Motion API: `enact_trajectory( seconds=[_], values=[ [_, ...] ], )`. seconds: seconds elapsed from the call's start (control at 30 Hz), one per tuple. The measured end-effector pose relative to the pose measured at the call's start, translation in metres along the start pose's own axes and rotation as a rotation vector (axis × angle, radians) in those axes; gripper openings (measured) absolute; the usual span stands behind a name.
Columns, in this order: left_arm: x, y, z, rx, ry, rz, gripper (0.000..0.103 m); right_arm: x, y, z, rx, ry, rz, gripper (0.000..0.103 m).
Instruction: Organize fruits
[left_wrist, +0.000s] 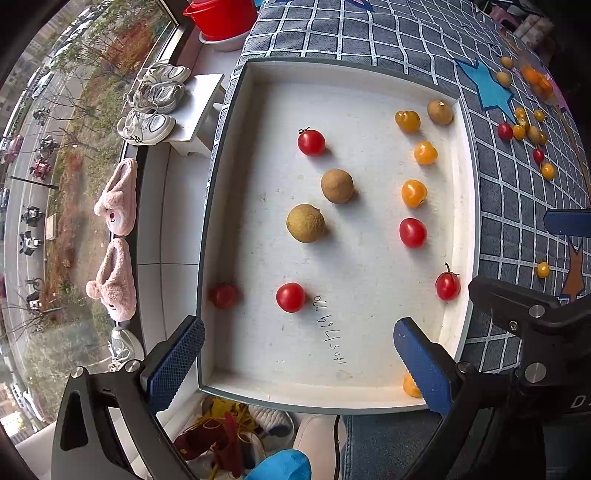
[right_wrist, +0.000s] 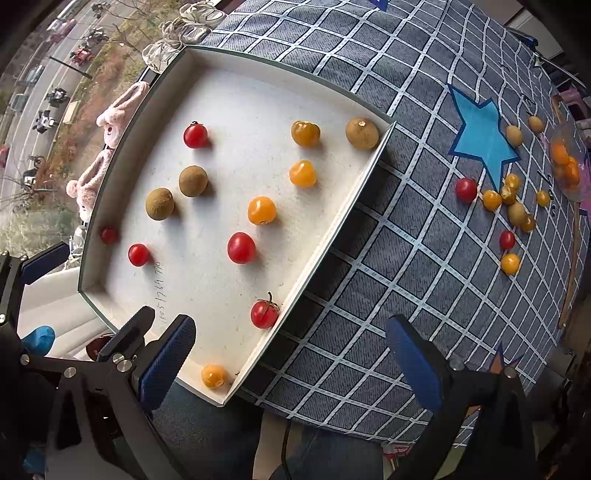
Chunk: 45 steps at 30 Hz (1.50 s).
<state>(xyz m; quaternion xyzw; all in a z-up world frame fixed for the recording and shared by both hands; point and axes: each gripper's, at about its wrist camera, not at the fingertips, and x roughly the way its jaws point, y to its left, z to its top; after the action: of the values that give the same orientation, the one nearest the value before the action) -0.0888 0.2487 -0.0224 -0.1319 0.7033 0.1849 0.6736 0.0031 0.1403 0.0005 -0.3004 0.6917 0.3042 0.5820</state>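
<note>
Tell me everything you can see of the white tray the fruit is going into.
The white tray is a shallow rectangular box, seemingly cardboard, with low upright walls edged grey-green outside and a matte, faintly speckled white floor bearing handwritten digits. It lies flat on the checked blue tablecloth, its window-side end jutting past the table edge. Loose on its floor are red cherry tomatoes, orange cherry tomatoes and brown longans. One stemmed red tomato rests against its wall. Neither gripper touches it.

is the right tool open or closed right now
Open. The right tool has its two blue padded fingers spread wide apart, with nothing between them; only the grey checked tablecloth and a corner of the shallow white tray show below.
</note>
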Motion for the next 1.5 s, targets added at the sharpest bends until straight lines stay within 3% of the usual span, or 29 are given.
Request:
enact_trajectory(
  seconds=[1.5],
  values=[
    [0.003,-0.012,0.0,0.028,0.012,0.01,0.103,0.003,-0.002,-0.004,0.029,-0.008,0.014,0.103]
  ],
)
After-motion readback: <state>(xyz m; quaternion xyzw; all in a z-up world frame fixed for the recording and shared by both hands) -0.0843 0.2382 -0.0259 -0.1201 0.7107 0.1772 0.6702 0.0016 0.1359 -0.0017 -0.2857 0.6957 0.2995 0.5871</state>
